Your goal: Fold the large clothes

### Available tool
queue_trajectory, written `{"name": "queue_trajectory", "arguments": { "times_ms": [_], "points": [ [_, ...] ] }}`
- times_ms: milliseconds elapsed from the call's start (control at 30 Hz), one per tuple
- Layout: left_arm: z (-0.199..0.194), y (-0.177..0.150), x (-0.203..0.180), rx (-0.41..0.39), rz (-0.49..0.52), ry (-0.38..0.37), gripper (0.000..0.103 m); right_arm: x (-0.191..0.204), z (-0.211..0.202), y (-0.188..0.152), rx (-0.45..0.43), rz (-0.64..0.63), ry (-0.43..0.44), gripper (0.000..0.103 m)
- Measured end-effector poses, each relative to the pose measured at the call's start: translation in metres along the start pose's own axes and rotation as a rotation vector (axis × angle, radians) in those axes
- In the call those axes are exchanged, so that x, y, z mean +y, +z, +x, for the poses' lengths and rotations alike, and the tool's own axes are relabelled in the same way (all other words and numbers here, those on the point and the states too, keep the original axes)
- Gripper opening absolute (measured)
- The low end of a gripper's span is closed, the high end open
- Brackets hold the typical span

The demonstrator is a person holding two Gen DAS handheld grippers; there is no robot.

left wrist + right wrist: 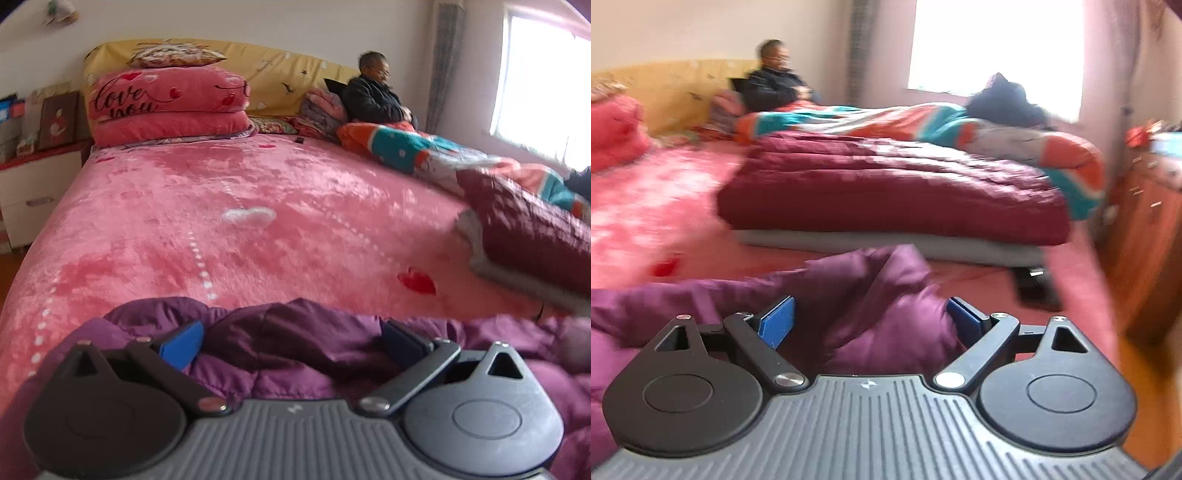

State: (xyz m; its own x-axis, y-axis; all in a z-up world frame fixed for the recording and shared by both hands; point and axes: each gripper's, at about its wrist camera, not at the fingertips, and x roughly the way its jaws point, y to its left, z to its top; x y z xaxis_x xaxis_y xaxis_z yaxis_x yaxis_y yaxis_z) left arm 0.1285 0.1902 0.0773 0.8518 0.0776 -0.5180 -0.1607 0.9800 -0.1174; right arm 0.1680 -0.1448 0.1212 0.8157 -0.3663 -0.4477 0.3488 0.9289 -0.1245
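Note:
A purple padded jacket (295,343) lies crumpled at the near edge of the pink bed (221,229). My left gripper (291,343) is open, its blue pads (183,345) wide apart with a bulge of the purple fabric between them. In the right wrist view the same purple jacket (879,295) bunches up between the spread blue pads (777,323) of my right gripper (871,321), which is also open. Neither pair of pads is pressing the cloth. The rest of the jacket is hidden under the gripper bodies.
A folded maroon quilted garment (886,192) lies on the bed's right side, with an orange and teal quilt (942,125) behind it. A person (376,96) sits at the headboard. Pink folded blankets (166,107) are stacked at the head. A wooden cabinet (1145,221) stands to the right.

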Motion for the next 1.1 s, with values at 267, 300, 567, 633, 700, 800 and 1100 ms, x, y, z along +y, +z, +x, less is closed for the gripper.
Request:
{"name": "queue_trajectory", "arguments": {
  "times_ms": [267,300,567,633,700,800,1100],
  "points": [
    [0.004,-0.013,-0.01,0.015,0.061,0.01,0.102,-0.055,0.0,0.011,-0.049,0.223,0.026,0.103],
    [0.004,-0.014,-0.011,0.014,0.062,0.011,0.102,-0.052,-0.005,0.014,-0.07,0.226,0.061,0.103],
    [0.005,-0.017,-0.013,0.011,0.072,0.008,0.102,0.035,-0.009,0.009,-0.043,-0.03,0.355,0.103],
    [0.006,-0.017,-0.015,0.013,0.068,0.001,0.102,0.049,0.006,0.002,-0.002,-0.101,0.313,0.103],
    [0.007,-0.018,-0.013,0.016,0.058,-0.009,0.102,0.053,0.023,-0.005,0.061,-0.126,0.284,0.103],
    [0.011,-0.019,-0.011,0.017,0.036,-0.027,0.102,0.045,0.033,-0.007,0.085,-0.079,0.293,0.103],
    [0.025,-0.022,-0.01,0.012,0.018,-0.048,0.103,0.055,0.032,-0.023,0.088,-0.044,0.282,0.103]
  ]
}}
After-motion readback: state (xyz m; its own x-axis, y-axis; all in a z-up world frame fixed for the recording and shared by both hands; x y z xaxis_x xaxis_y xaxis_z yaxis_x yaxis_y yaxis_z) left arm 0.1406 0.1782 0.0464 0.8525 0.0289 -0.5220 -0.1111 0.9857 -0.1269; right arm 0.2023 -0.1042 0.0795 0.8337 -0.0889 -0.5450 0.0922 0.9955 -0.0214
